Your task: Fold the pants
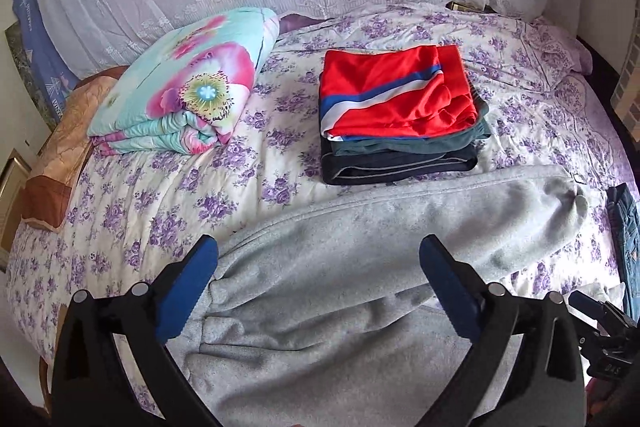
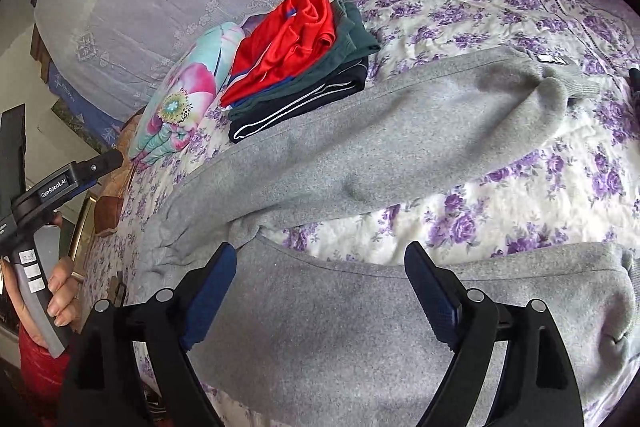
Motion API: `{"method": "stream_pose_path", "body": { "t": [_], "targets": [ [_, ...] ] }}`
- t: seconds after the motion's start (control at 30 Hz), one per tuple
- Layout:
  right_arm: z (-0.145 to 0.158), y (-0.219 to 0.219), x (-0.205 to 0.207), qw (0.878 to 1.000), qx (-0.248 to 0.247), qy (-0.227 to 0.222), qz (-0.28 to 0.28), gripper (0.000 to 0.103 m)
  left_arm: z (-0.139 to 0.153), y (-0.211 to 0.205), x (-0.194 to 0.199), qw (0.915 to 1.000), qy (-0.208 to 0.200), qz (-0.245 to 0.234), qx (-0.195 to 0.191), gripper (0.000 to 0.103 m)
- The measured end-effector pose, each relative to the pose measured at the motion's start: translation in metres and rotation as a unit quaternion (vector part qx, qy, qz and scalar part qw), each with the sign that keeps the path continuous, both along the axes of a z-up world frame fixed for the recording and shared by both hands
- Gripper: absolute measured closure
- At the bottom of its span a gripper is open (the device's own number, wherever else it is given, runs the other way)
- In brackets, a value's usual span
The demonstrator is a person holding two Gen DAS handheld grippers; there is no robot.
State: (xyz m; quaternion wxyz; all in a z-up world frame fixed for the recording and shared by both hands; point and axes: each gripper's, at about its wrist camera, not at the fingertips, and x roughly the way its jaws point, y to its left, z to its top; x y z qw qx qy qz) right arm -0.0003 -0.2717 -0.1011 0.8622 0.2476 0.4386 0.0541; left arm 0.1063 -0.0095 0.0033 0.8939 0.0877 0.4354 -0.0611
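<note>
The grey sweatpants (image 1: 360,227) are seen spread across the bed (image 1: 168,187), on its purple-flowered cover, with both legs apart in the right wrist view, just in front of a stack of folded clothes (image 1: 396,119) topped in red. The left gripper (image 1: 320,259) is held released above the grey fabric, nothing between its blue pads. The right gripper (image 2: 320,271) is likewise released over the near leg, grasping nothing; a folded floral quilt (image 1: 188,79) lies left of the stack.
</note>
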Motion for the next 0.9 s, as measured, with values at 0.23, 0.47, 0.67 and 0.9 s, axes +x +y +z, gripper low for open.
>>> {"method": "stream_pose_path", "body": {
  "t": [0.23,0.47,0.67,0.9],
  "targets": [
    [0.003,-0.016,-0.011,1.000,0.005,-0.006,-0.016,0.016,0.015,-0.021,-0.007,0.9995,-0.014,-0.024,-0.013,0.005],
    [0.006,-0.018,-0.013,1.000,0.009,-0.012,-0.017,0.015,0.024,-0.024,-0.001,0.9989,0.000,-0.023,-0.042,0.005],
    [0.005,-0.015,-0.013,1.000,0.014,-0.011,-0.017,0.015,0.028,-0.017,0.000,0.9980,-0.012,-0.009,-0.062,0.005],
    [0.004,-0.016,-0.014,1.000,0.015,-0.008,-0.024,0.014,0.028,-0.015,-0.001,0.9991,-0.028,0.021,-0.025,0.005]
  ]
}}
